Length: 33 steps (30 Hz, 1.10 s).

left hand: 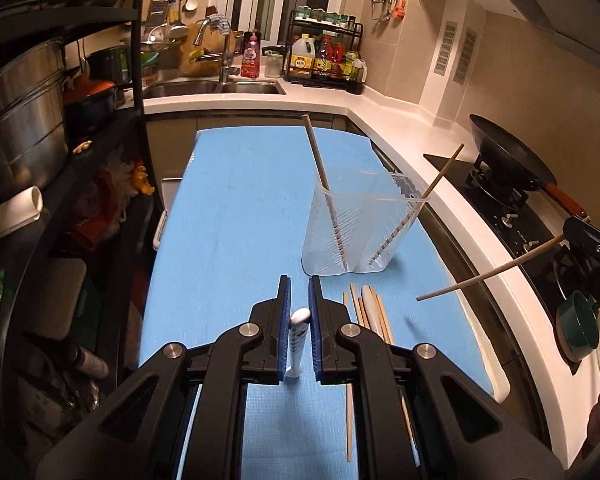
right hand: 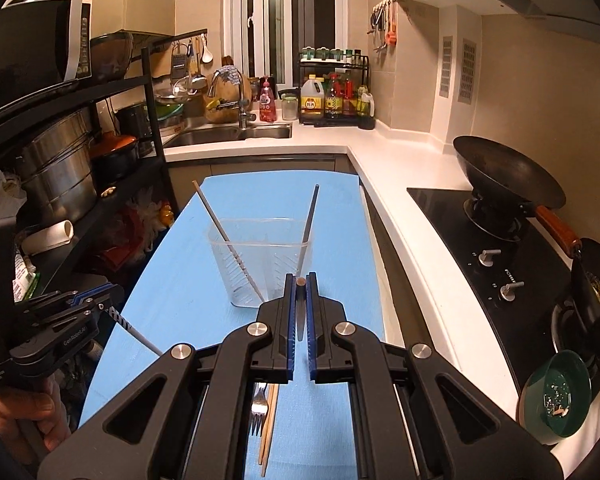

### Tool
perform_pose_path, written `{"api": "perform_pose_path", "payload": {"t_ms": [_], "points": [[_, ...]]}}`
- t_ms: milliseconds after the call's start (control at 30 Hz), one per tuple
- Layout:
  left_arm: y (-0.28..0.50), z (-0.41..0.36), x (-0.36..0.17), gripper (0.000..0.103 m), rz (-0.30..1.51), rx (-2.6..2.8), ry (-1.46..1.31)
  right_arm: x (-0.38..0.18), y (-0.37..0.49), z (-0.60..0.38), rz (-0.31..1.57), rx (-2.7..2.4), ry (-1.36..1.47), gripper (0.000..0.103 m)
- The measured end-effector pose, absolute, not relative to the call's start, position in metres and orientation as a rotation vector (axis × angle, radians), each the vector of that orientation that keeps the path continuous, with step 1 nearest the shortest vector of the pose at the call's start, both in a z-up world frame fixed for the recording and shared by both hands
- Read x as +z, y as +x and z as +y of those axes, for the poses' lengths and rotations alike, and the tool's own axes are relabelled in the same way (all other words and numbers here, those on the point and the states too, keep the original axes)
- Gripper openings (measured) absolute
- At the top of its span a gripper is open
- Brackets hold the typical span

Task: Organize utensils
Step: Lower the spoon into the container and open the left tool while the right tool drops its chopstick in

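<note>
My left gripper (left hand: pixel 299 284) is shut on a white stick-like utensil with blue stripes (left hand: pixel 299 340), held above the blue mat (left hand: pixel 236 208). A clear plastic utensil holder (left hand: pixel 356 224) stands ahead and to the right with two chopsticks (left hand: pixel 318 156) leaning in it. My right gripper (right hand: pixel 300 280) is shut on a wooden chopstick (right hand: pixel 301 304), seen end-on, just short of the holder (right hand: pixel 260 260). In the left wrist view that chopstick (left hand: pixel 488 274) sticks out of the right gripper (left hand: pixel 580 236). In the right wrist view the left gripper (right hand: pixel 110 294) holds the striped utensil (right hand: pixel 134 330).
Loose chopsticks (left hand: pixel 368 312) lie on the mat beside the holder; a fork (right hand: pixel 259 408) lies with them. A wok (right hand: pixel 508 176) sits on the hob at right, a green bowl (right hand: pixel 558 398) nearer. A black rack of pots (left hand: pixel 24 120) is at left, and the sink (left hand: pixel 212 88) at the back.
</note>
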<state>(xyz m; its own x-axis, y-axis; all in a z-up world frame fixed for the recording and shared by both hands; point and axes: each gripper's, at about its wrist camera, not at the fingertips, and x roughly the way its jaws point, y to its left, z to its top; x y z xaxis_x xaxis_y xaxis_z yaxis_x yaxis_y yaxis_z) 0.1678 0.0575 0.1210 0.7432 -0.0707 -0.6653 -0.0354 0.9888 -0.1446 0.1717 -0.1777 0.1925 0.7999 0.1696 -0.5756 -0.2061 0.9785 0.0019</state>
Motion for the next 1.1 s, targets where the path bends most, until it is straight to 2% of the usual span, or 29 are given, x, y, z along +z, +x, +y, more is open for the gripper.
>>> {"api": "perform_pose_path", "payload": {"t_ms": [467,733,1100], "points": [[0.167,0.043,0.145,0.009,0.726,-0.025,-0.081,0.215,0.178,-0.172,0.607,0.235,-0.064,0.005],[0.18,0.05,0.169,0.009,0.697,-0.098,-0.122,0.248,0.191,-0.176,0.575,0.279,-0.04,0.005],[0.228,0.051,0.228,0.009,0.647,-0.175,-0.131,0.285,0.223,-0.163,0.522,0.321,-0.077,0.005]]}}
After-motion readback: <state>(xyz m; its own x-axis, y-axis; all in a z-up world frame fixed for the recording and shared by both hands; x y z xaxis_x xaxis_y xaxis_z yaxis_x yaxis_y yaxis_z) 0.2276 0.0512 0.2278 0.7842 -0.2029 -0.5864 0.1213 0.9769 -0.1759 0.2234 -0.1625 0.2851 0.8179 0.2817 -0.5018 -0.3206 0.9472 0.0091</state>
